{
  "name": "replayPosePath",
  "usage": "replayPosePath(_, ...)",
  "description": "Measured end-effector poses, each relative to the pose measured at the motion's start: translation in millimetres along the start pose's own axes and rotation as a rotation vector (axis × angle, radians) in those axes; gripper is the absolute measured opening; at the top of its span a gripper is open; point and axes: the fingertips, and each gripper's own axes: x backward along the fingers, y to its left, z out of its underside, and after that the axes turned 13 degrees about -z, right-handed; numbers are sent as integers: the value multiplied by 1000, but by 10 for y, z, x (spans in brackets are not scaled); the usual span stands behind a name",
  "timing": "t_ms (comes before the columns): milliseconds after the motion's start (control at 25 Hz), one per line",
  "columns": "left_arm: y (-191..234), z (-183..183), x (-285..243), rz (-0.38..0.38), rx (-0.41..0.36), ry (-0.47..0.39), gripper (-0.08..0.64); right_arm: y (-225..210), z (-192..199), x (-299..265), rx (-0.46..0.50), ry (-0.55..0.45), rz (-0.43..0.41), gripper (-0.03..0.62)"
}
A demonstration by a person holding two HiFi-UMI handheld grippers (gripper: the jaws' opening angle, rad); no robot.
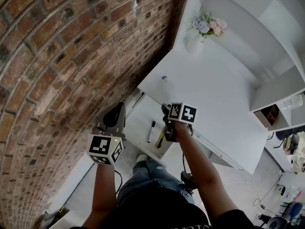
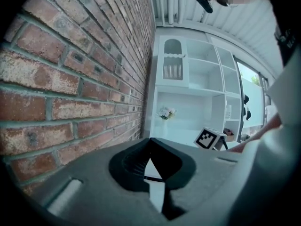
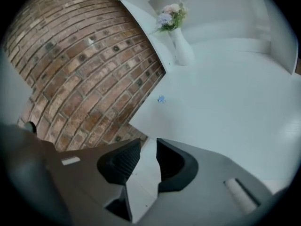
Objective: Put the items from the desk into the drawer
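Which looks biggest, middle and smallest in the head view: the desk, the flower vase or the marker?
Largest: desk.
Next: flower vase.
Smallest: marker, a thin stick in the open drawer. It lies nearer the camera, yet looks smaller.

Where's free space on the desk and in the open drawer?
Desk: almost all bare, from the vase in the wall corner across to the shelf unit; only a small item near the brick-side edge. Drawer: bare on the wall side; crowded where marker and yellow tool lie.
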Motion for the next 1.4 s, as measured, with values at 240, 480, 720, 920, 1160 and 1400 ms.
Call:
replayPosePath(240, 57, -21, -65, -42, -10, -3, 2, 0, -838, -156, -18, -125, -75, 140)
replayPosePath(480, 119, -18, -119, -81, -16, 11, 2, -339, -1188, -482, -268, -182, -113, 135)
replayPosePath(720, 190, 154, -180, -126, -9, 56, 2, -598, -1322, -819, -550, -208, -181, 130)
replayPosePath(920, 203, 265, -170, -148, -10, 77, 2, -701, -1347, -1015, -625, -184, -192, 127)
replayPosePath(1160, 227, 330, -128, -149, -10, 90, 2, -646, -1265, -1005, -591, -131, -222, 12)
replayPosePath(1400, 208, 317, -114, -127, -10, 81, 2, -325, -1042, -824, -518, -90, -343, 12)
